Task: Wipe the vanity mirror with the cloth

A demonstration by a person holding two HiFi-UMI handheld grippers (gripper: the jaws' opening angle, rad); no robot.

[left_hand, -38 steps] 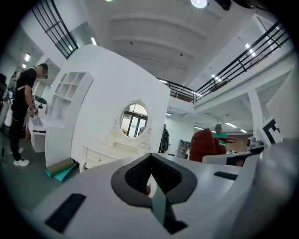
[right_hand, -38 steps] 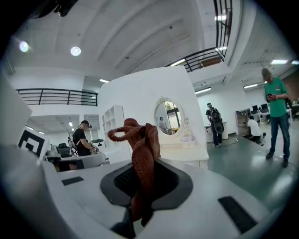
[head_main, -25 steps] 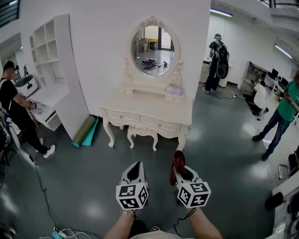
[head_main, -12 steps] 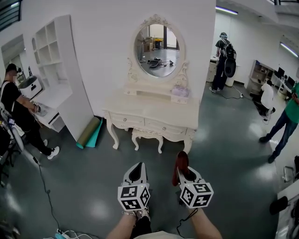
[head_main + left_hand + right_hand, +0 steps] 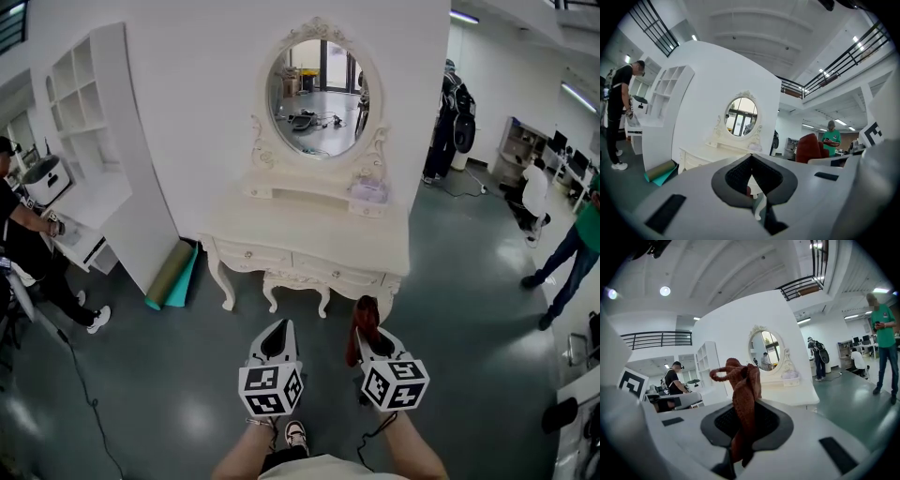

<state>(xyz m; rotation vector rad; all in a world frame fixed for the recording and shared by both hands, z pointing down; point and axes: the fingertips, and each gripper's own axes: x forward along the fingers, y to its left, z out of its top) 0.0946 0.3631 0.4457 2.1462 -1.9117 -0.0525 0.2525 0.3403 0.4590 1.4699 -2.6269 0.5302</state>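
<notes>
- Against the white wall panel stands the cream table [image 5: 309, 246], and the oval vanity mirror [image 5: 319, 97] rises in a carved frame from its back edge.
- Well short of the table, over the dark glossy floor [image 5: 141, 375], both grippers are held side by side and point toward it. Neither touches the table or the mirror.
- The right gripper [image 5: 367, 337] has its jaws closed on a rust-red cloth [image 5: 743, 394].
- The cloth is pinched between the jaw pads. A bunched, twisted end with a small loop sticks up past the jaw tips, and a short tail hangs below the pinch.
- Seen in the right gripper view, the cloth's top sits just left of the mirror and well apart from the glass.
- The left gripper [image 5: 278, 330] has its jaws drawn together at the tips, with nothing between them.
- Under the table's front sits a matching stool [image 5: 295, 284].
- On the table's raised shelf, right of the mirror, lies a small pale object [image 5: 368, 190]; what it is cannot be told.
- Left of the table, a rolled mat [image 5: 171, 274] lies on the floor.
</notes>
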